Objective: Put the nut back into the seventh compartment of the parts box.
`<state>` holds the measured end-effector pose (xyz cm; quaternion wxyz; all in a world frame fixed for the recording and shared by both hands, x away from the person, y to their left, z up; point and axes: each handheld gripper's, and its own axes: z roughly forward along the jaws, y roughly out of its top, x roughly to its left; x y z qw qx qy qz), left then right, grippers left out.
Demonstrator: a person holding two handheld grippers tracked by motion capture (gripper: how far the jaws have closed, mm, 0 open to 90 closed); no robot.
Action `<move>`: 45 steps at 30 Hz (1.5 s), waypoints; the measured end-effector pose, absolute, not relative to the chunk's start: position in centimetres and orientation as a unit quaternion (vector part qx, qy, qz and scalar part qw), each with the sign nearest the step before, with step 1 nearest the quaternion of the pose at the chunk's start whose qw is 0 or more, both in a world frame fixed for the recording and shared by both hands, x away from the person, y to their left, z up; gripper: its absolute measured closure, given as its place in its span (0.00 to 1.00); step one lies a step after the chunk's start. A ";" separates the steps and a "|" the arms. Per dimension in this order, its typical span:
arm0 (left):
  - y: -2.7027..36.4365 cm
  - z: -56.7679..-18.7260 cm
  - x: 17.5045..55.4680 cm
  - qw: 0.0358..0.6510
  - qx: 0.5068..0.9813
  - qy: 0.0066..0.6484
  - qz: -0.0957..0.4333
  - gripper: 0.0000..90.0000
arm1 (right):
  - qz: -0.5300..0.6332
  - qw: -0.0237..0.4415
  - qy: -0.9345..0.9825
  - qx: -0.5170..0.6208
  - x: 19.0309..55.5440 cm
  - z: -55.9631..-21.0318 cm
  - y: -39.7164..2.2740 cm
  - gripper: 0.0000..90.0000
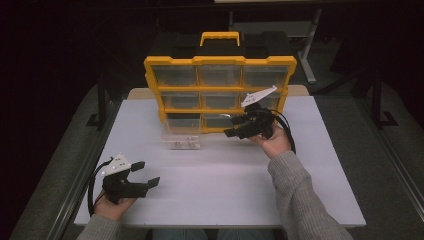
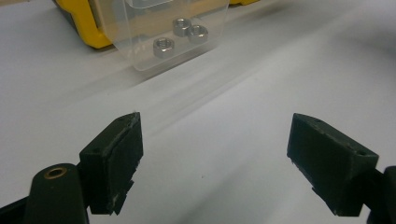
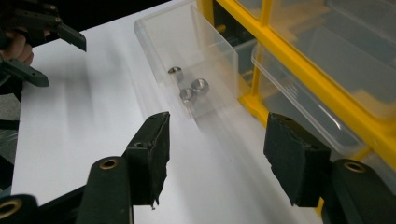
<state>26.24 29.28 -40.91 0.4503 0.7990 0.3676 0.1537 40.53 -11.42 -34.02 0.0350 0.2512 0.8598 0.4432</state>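
My right gripper sits at the 1 o'clock side of the white counter, jaws apart with nothing between them, just in front of the yellow organizer case that stands upright at 12 o'clock. The clear plastic bin rests on the counter at the case's foot, at 9 o'clock from my right gripper, near it but not touching. Three steel hex nuts lie inside the bin, two touching, one just beside. My left gripper is at 7 o'clock near the counter's front edge, jaws wide apart, empty, well clear of the bin, which lies at 1 o'clock from it. Left gripper view has the nuts ahead beyond the jaws.
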 end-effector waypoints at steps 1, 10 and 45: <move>29.2 -40.9 26.2 0.449 0.799 0.369 0.152 0.20 | 0.446 0.036 0.858 0.252 40.4 -34.2 -11.8 0.43; 29.2 -41.0 26.4 0.446 0.801 0.371 0.145 0.20 | 0.445 0.049 0.852 0.270 39.1 -35.4 -14.5 0.39; 28.9 -41.2 26.6 0.448 0.804 0.366 0.140 0.19 | 0.456 0.093 0.823 0.325 35.1 -37.7 -21.0 0.25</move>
